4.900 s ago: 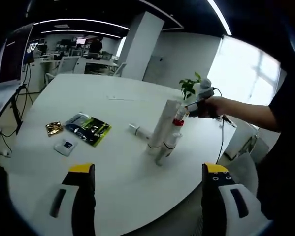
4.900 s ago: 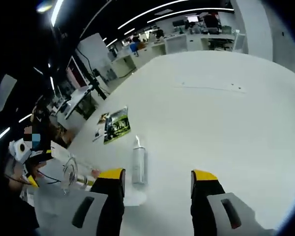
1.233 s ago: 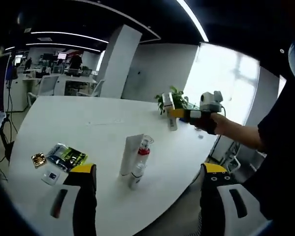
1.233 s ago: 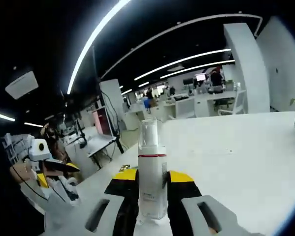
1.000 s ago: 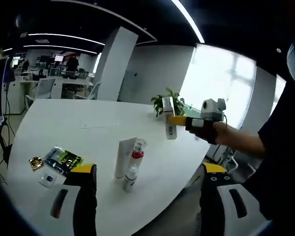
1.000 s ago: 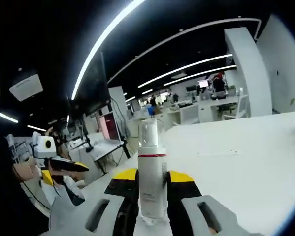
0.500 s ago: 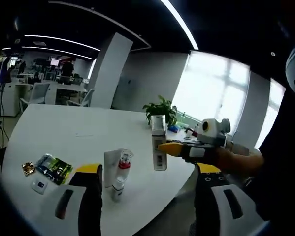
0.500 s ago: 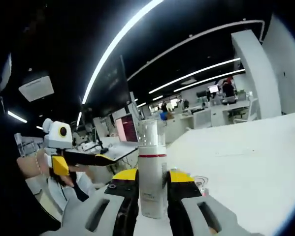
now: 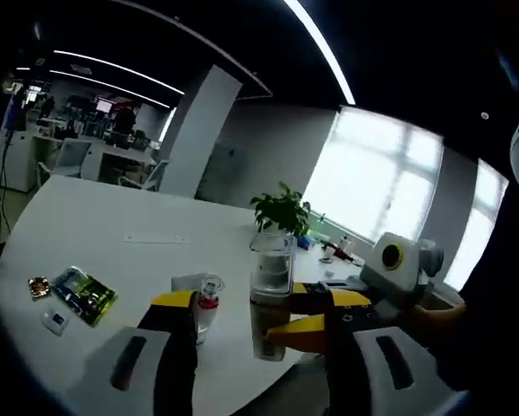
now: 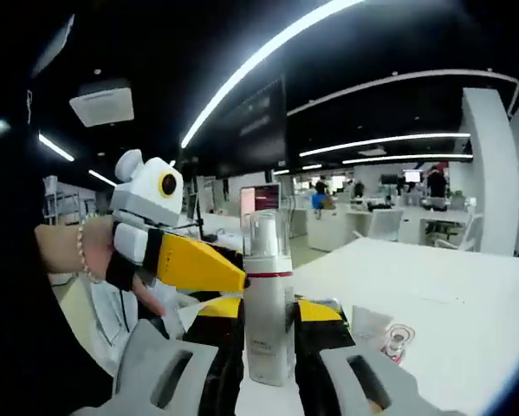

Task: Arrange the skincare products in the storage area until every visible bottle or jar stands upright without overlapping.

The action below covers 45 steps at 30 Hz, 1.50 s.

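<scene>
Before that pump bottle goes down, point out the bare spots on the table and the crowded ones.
Bare: the wide white table beyond the green packet, out toward the potted plant. Crowded: the near edge, where the red-collared bottle and white tube stand beside the pump bottle in the right gripper.

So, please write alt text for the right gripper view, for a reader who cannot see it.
The right gripper holds a white pump bottle upright between its jaws. The left gripper points at it from the left, above a white table.

Both views face each other, sharing the bottle (image 9: 270, 303) close-up.
</scene>
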Motion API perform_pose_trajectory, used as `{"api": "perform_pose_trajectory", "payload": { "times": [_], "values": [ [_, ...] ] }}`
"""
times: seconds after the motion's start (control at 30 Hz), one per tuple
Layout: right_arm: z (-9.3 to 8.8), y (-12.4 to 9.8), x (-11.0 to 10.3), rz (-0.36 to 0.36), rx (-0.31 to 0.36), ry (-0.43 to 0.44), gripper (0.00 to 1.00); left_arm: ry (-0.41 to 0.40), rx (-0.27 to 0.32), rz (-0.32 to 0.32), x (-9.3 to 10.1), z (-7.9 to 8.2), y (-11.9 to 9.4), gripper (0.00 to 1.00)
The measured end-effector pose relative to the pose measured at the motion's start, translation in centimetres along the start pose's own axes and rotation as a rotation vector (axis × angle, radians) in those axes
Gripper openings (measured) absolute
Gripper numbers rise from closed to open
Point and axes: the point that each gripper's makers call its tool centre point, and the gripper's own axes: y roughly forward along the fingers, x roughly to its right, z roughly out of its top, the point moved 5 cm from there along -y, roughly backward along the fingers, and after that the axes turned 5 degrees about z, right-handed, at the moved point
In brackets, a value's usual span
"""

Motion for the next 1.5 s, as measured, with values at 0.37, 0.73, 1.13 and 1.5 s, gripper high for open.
{"api": "perform_pose_trajectory", "payload": {
  "times": [0.37,0.73,1.13,1.5],
  "values": [
    [0.3,0.1,-0.5,0.045,-0.018,0.001,0.12,0.098,0.028,-0.007,0.4,0.3,0.0,0.26],
    [2.5,0.0,-1.3,0.16,-0.002,0.059,0.14,0.19,0.084,-0.173,1.4,2.3,-1.7,0.23],
    [6.3,-3.7,-2.8,0.682,0.07,0.182,0.15,0.216,0.045,-0.631,4.7,5.7,-4.0,0.22],
    [7.0,-3.7,-2.2,0.789,0.058,0.215,0.18,0.226,-0.025,-0.702,6.2,5.9,-2.7,0.23]
  ]
}}
